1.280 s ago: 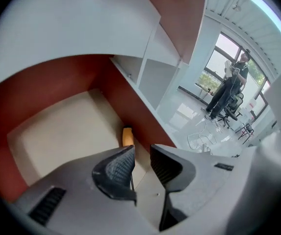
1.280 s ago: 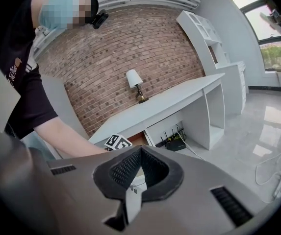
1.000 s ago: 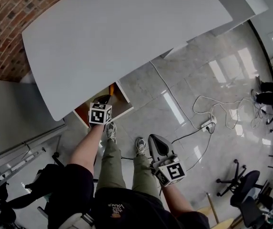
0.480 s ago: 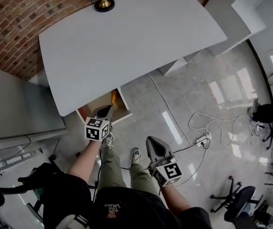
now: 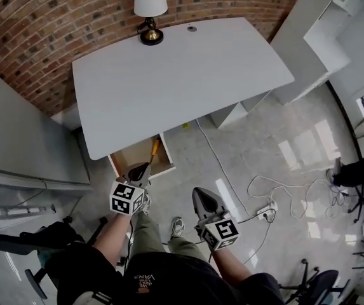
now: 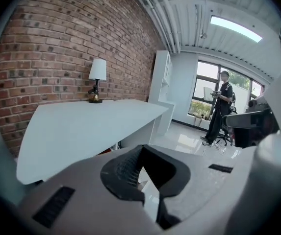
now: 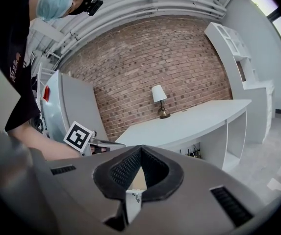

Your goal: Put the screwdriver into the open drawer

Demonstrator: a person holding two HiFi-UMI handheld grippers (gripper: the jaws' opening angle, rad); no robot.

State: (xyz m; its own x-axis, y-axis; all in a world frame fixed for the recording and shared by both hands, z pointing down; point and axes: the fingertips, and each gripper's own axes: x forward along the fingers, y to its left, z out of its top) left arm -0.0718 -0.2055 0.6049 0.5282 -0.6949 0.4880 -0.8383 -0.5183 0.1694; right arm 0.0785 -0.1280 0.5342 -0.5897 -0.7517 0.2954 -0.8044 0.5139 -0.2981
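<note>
The screwdriver (image 5: 154, 149), orange-handled, lies inside the open drawer (image 5: 123, 159) under the front edge of the white desk (image 5: 182, 81). My left gripper (image 5: 140, 168) hovers just in front of the drawer, jaws shut with nothing between them; in the left gripper view (image 6: 141, 148) it points up past the desk (image 6: 81, 126). My right gripper (image 5: 202, 194) hangs lower and to the right over the floor, also shut and empty. In the right gripper view (image 7: 140, 151) the left gripper's marker cube (image 7: 78, 136) shows at the left.
A lamp (image 5: 150, 8) stands at the desk's back edge against the brick wall (image 5: 48, 30). White shelving (image 5: 312, 43) is on the right, a grey cabinet (image 5: 16, 145) on the left. Cables and a power strip (image 5: 264, 206) lie on the floor. A person (image 6: 221, 109) stands far off.
The left gripper has drawn back from the drawer toward me, leaving the screwdriver inside. The head view has lifted and backed off, showing the whole desk and lamp.
</note>
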